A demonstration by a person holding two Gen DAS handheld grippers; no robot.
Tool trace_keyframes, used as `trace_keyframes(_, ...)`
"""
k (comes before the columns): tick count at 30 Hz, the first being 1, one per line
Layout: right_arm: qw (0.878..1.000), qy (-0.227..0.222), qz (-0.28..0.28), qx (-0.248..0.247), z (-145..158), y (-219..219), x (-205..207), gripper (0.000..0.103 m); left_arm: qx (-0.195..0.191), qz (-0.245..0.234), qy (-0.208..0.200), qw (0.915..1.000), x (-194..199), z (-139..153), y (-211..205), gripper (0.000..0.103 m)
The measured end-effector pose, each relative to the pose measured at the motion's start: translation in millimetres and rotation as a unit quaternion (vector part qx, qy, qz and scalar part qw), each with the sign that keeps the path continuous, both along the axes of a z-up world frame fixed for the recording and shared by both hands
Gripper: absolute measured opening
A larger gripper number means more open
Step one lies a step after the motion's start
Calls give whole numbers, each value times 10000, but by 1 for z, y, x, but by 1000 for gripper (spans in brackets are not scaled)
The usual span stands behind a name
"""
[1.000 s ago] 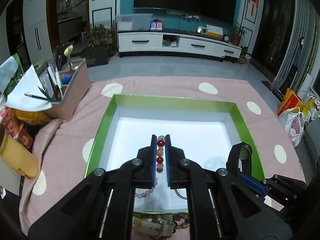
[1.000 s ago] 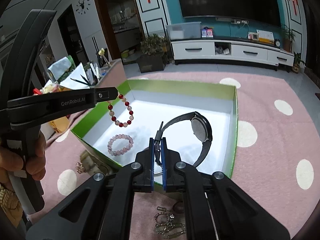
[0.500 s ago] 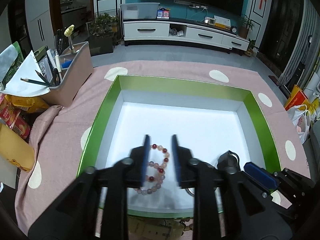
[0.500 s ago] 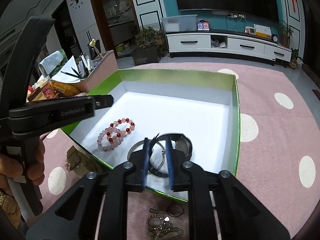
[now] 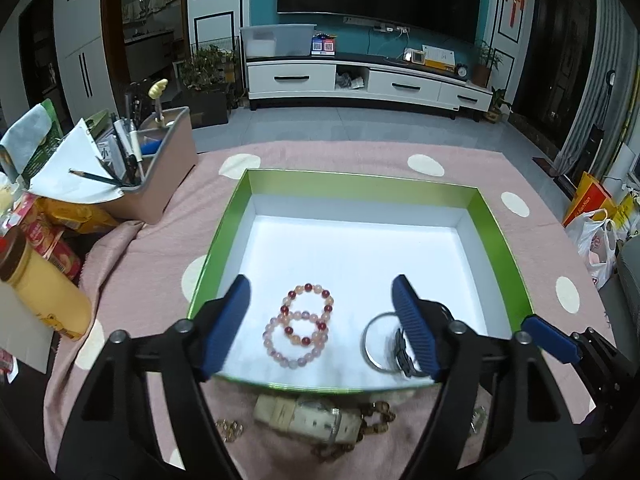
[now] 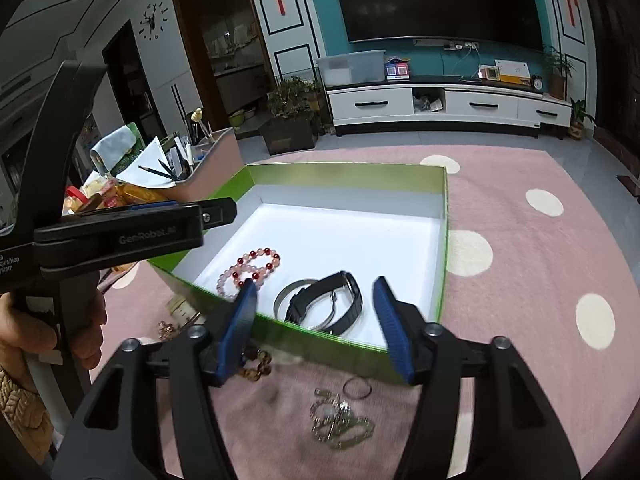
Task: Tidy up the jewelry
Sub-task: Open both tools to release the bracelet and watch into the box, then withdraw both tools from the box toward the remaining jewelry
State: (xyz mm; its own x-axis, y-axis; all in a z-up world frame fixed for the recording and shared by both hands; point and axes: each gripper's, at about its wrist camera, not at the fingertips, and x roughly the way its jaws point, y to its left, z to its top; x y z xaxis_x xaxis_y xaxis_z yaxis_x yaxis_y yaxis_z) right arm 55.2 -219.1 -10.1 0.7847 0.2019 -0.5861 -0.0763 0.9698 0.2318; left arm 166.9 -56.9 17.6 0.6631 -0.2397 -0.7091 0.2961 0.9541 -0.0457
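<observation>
Two grippers, both with fingers spread wide and holding nothing. Left gripper [image 5: 320, 320] hung over the near edge of the box [image 5: 360, 182], right gripper [image 6: 316, 324] over the same edge nearer its right corner.

In the box, all along the near wall: two bead bracelets [image 5: 304, 328], overlapping, toward the near left; one metal bangle [image 6: 296, 300] and one black watch [image 6: 340, 300], touching, toward the near right.

Left outside, on the pink cloth [image 6: 520, 280] just below the box's near edge: one pale watch [image 5: 308, 420], long axis running along the edge; one brown bead string [image 5: 376, 416] touching its right end; one small gold piece [image 5: 230, 430] to its left; one chain cluster [image 6: 340, 420] and one thin ring [image 6: 357, 389] close by it. Some of these were blurred, so the count is my best reading.

Judgement: the next pick lies below and behind both sets of fingertips, so either gripper must draw back toward the holder and drop. Pale watch sat nearer the left gripper, chain cluster and ring nearer the right
</observation>
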Motion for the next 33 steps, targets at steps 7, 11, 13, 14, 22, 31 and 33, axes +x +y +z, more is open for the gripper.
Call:
trace_keyframes(7,10000,42,-36,36,5,1,-29,74,-41,-75,-4,10000,-33,7,13,90)
trace_keyframes(11,9999,81,-101,36,7,1,-47,84,-55,-111,0,9999,-55,8,21,93)
trace_keyframes(13,9999,62,-115,17,8,3,-55,84,-66,-103,37,9999,-66,7,26,96)
trace_keyframes(14,9999,66,-115,22,9,3,-61,84,-71,-105,61,9999,-70,6,27,96)
trace_keyframes(22,9994,252,-221,32,4,4,-87,91,-44,-136,179,9997,-111,-2,40,100)
trace_keyframes(31,9986,529,-32,-5,-16,6,-118,93,97,-108,536,9985,-146,-31,54,101)
trace_keyframes(33,9980,628,92,40,-24,4,-126,93,87,-29,621,9980,-149,-36,60,101)
